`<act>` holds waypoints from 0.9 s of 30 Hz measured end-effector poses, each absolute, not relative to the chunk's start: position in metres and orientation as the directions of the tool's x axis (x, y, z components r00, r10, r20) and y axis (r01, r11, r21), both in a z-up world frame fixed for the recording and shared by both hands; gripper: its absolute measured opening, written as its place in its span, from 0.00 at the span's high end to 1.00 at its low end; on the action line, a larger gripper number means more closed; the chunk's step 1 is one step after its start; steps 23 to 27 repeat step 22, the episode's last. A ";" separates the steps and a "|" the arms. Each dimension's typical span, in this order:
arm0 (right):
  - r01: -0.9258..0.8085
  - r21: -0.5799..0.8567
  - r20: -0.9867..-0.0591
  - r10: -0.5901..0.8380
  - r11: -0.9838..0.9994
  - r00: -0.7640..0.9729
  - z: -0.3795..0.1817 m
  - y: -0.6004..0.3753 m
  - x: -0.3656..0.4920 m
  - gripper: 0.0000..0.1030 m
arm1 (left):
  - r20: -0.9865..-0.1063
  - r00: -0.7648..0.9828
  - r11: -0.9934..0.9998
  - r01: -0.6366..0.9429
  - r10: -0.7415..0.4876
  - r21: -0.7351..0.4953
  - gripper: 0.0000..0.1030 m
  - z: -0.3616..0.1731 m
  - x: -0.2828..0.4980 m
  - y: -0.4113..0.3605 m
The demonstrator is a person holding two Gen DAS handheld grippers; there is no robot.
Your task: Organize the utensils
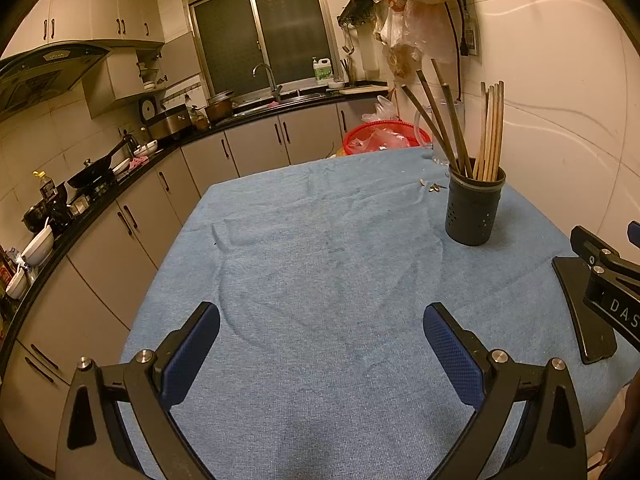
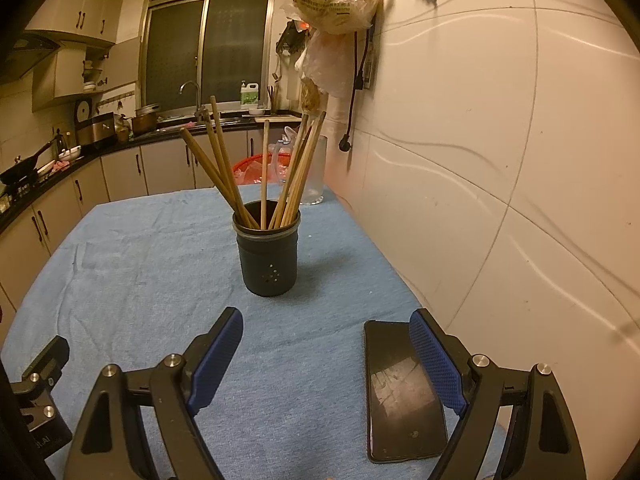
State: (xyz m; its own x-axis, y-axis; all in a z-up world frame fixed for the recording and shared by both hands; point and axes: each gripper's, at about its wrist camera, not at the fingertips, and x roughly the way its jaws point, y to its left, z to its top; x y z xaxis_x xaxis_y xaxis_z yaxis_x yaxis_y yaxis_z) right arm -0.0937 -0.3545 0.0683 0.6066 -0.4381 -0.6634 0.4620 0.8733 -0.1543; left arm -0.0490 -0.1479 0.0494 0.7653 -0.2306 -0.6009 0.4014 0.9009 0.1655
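A dark perforated utensil holder (image 2: 267, 258) stands upright on the blue cloth, with several wooden chopsticks (image 2: 224, 174) leaning out of it. In the left wrist view the same holder (image 1: 474, 210) stands at the far right with its chopsticks (image 1: 490, 132). My right gripper (image 2: 326, 344) hovers just in front of the holder, open, nothing between its blue pads. My left gripper (image 1: 322, 342) is open over bare cloth, well to the left of the holder. Part of the right gripper (image 1: 600, 276) shows at that view's right edge.
A black phone (image 2: 404, 392) lies flat on the cloth (image 1: 320, 248) beside my right gripper's right finger. A clear glass jug (image 2: 316, 172) stands behind the holder near the tiled wall. Small scraps (image 1: 434, 187) lie by the holder. A red basket (image 1: 384, 136) and kitchen counters lie beyond the table.
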 end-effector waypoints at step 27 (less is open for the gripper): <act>0.450 -0.154 -0.667 -0.429 0.880 0.610 0.068 -0.349 -0.093 0.15 | -0.588 0.779 0.919 0.366 -0.216 0.147 0.02 0.050 -0.046 -0.142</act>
